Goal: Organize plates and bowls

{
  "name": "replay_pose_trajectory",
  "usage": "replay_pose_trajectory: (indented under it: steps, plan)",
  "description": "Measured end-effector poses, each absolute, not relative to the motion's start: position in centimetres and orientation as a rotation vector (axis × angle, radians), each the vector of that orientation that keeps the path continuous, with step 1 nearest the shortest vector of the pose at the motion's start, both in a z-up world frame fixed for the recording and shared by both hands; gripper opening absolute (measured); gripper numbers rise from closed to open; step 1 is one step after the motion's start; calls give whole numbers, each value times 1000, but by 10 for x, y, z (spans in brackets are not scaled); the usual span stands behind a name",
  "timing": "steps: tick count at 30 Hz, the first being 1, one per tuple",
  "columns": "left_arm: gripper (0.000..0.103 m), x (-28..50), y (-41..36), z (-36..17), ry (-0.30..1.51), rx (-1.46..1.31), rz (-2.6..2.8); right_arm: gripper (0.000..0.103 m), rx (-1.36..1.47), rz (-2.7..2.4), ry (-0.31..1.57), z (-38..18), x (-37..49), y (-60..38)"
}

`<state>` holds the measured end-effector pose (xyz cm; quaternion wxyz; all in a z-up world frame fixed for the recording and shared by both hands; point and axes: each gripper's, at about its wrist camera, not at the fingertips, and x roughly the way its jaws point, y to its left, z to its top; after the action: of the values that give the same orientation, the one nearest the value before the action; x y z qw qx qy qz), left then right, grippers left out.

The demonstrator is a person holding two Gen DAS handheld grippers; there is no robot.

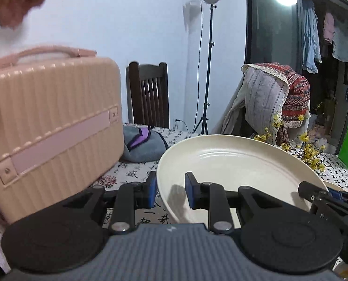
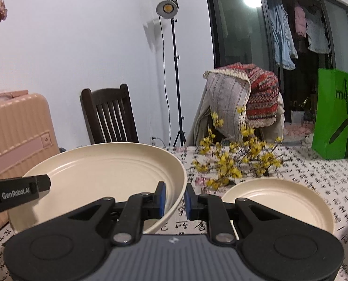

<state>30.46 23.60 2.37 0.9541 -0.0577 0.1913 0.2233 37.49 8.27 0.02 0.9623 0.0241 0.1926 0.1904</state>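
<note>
Left wrist view: my left gripper (image 1: 169, 193) and right gripper (image 2: 174, 200) both pinch the big plate's (image 2: 103, 173) rim, off the table (image 2: 314, 175).

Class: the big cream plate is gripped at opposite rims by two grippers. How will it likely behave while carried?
The plate probably stays stiff: it shows no sag. Its glossy rim may slip in the narrow pads. Tilted as it is, it could pivot if either gripper loosens.

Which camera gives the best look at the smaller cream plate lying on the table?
The right wrist view: the smaller plate lies there almost whole on the patterned tablecloth, beside the large plate. The left wrist view shows only a sliver of its rim behind the large plate and the right gripper.
</note>
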Motion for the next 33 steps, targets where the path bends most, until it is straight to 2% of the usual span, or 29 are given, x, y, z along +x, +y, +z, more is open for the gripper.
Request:
replay_pose_trajectory:
  steps: [17,33]
  plan:
    - [25,261,185,64,321,-96,393,16,79,353,347,36,332,27]
    - [25,225,144,71,313,-87,336,17,92,325,335,42,290,-20]
